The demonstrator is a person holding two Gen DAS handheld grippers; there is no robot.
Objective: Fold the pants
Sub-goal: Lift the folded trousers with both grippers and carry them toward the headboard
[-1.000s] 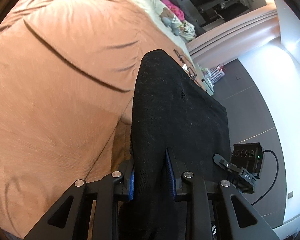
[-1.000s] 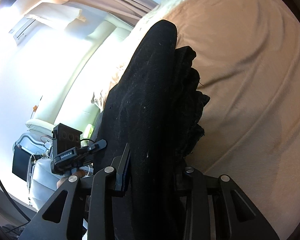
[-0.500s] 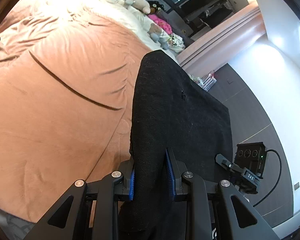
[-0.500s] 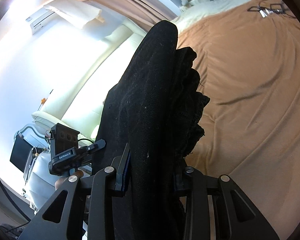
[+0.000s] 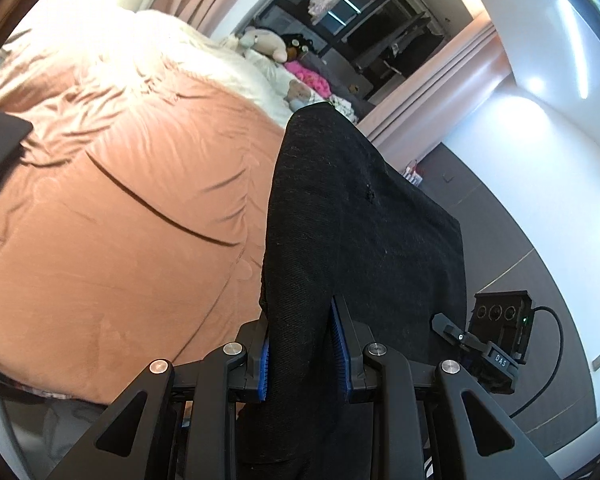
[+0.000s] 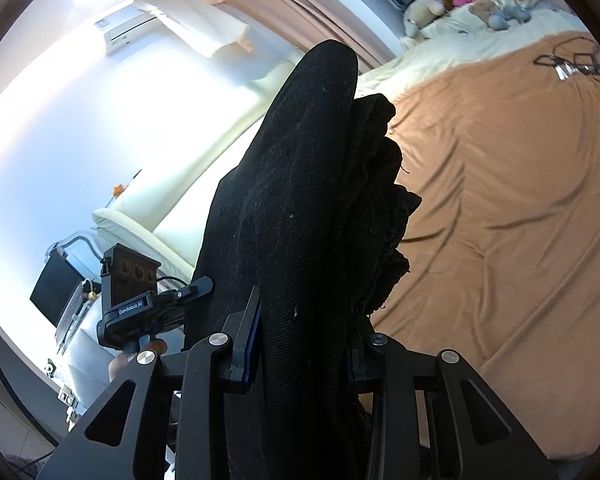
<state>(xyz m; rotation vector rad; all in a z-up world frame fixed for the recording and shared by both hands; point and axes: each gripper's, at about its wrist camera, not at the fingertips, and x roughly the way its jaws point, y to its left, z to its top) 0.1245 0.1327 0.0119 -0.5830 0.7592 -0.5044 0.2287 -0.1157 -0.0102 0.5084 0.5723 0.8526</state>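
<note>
The black pants (image 5: 340, 216) hang stretched in the air between both grippers, above the bed. My left gripper (image 5: 302, 340) is shut on one end of the cloth, which stands up between its blue pads. My right gripper (image 6: 304, 344) is shut on the other end (image 6: 300, 184), where the cloth is bunched in thick folds. The right gripper's body (image 5: 496, 332) shows at the right of the left wrist view. The left gripper's body (image 6: 130, 288) shows at the left of the right wrist view.
An orange-brown bedspread (image 5: 112, 240) covers the bed below and also shows in the right wrist view (image 6: 520, 200). Stuffed toys (image 5: 268, 44) and white bedding lie at the head. Clothes hangers (image 6: 568, 64) lie on the spread. A dark cloth (image 5: 0, 140) lies at far left. A grey floor (image 5: 500, 240) lies at right.
Both grippers have risen and tilted up with the pants held between them. More of the room, bed head and wall comes into view. The grips have not changed.
</note>
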